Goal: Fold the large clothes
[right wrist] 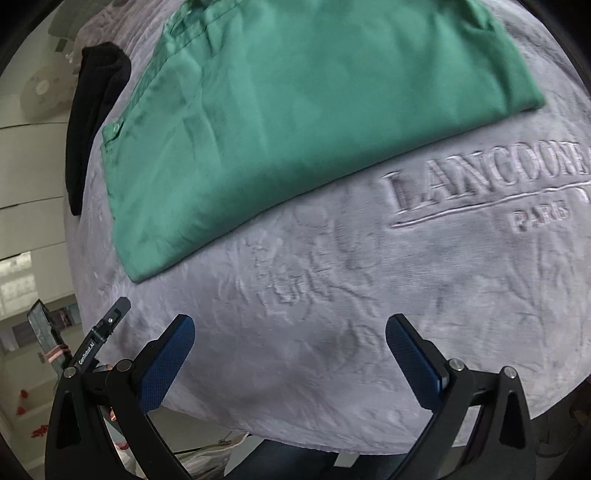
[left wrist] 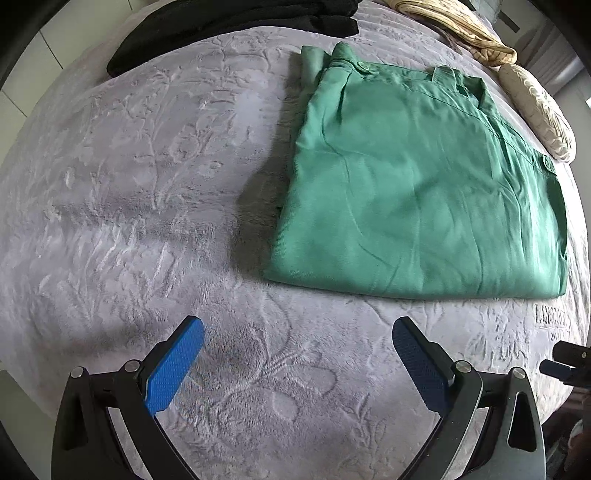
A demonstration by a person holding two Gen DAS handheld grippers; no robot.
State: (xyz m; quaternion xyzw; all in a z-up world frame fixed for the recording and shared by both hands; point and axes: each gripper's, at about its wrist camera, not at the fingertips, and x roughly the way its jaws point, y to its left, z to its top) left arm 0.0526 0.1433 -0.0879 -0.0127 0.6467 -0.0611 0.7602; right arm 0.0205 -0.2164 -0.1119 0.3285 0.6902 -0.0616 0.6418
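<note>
A green garment [left wrist: 413, 184] lies folded into a flat rectangle on the grey embossed blanket [left wrist: 147, 184], right of centre in the left wrist view. Its buttoned edge faces the far side. My left gripper [left wrist: 297, 345] hovers open over the blanket, short of the garment's near edge, with nothing between its blue pads. In the right wrist view the same green garment [right wrist: 295, 110] fills the upper half. My right gripper [right wrist: 290, 341] is open too, above bare blanket [right wrist: 332, 295] near the front edge, below the garment.
Black folded clothes [left wrist: 236, 22] lie at the far edge, and show as a dark strip [right wrist: 96, 122] on the left. Cream knitted cloth [left wrist: 461, 29] and a pale bundle [left wrist: 535, 110] sit at the far right. Embossed lettering [right wrist: 487, 184] marks the blanket. The blanket's front edge drops off close below both grippers.
</note>
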